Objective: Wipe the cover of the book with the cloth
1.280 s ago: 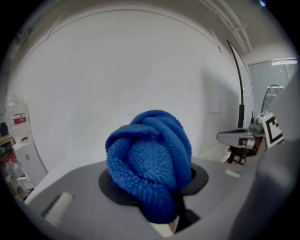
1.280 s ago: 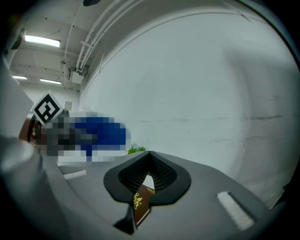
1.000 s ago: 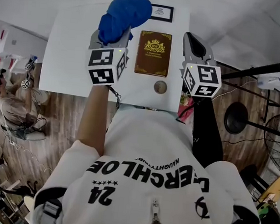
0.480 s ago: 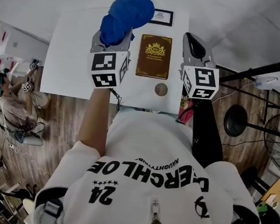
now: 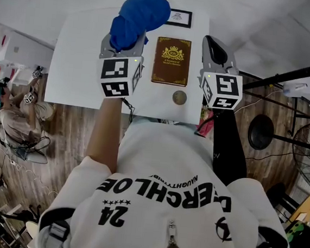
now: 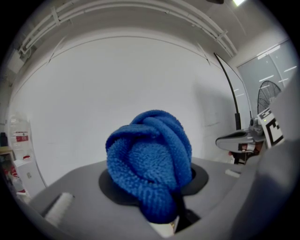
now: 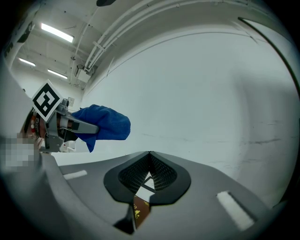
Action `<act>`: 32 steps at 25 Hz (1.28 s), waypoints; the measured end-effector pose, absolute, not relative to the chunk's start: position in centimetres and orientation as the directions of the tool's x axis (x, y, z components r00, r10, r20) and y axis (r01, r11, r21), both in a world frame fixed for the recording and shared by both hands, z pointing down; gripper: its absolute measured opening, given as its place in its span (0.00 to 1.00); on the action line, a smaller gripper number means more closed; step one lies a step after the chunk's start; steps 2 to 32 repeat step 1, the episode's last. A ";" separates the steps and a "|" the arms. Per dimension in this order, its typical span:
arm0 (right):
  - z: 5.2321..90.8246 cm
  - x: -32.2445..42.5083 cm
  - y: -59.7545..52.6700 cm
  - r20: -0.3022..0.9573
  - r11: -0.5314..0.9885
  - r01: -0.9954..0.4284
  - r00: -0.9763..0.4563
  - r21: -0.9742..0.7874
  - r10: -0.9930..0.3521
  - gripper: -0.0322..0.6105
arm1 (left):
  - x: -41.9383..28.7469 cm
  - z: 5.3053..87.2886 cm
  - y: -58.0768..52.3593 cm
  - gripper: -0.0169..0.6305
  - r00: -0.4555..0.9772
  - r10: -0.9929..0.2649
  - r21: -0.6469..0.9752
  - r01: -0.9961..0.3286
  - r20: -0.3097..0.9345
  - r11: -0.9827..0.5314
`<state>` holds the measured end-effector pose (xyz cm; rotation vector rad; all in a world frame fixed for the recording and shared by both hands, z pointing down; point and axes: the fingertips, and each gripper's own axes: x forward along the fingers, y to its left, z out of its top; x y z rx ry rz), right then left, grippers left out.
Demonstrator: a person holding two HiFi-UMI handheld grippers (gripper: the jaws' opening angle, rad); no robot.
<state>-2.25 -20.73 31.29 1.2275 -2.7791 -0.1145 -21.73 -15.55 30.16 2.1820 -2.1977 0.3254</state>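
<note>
Book (image 5: 171,61) with a brown cover and gold crest lies flat and closed on a white counter (image 5: 75,47), seen from above, between the two hand-held grippers. It sits just to the right of the left gripper (image 5: 123,47) and just to the left of the right gripper (image 5: 212,49), touching neither.

A blue terry cloth (image 5: 139,18) is bunched into a loose ball and clamped by a fold in the left gripper's jaws. Most of its bulk billows out past the tips. It is raised beside the book's far left corner and has not yet met the cover. The right gripper's jaws are pressed together with nothing between them. They are poised along the book's right edge.

A small round coin-like disc (image 5: 179,97) rests on the counter just beside the book's near edge. A small dark-framed card (image 5: 180,18) lies just beyond its far edge.

The book looks stiff and flat, probably a hardback with a smooth cover. It would likely skate across the slick counter under a sideways wipe. Steadying it by pressing on a right-hand corner or edge seems sensible, leaving the rest of the cover free. The cloth is soft, light and springy. It is gripped by only a small fold, so firm rubbing could tug it loose.
</note>
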 end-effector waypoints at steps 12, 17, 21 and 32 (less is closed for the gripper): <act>31.3 -2.3 -20.7 0.062 0.672 -0.733 -0.670 0.106 -0.740 0.05 | -21.8 30.2 -15.5 0.38 -0.018 -0.986 -0.127 -0.992 0.165 -0.004; 31.3 -2.3 -20.7 0.062 0.672 -0.733 -0.670 0.106 -0.740 0.05 | -21.8 30.2 -15.5 0.38 -0.018 -0.986 -0.127 -0.992 0.165 -0.004; 31.3 -2.3 -20.7 0.062 0.672 -0.733 -0.670 0.106 -0.740 0.05 | -21.8 30.2 -15.5 0.38 -0.018 -0.986 -0.127 -0.992 0.165 -0.004; 31.3 -2.3 -20.7 0.062 0.672 -0.733 -0.670 0.106 -0.740 0.05 | -21.8 30.2 -15.5 0.38 -0.018 -0.986 -0.127 -0.992 0.165 -0.004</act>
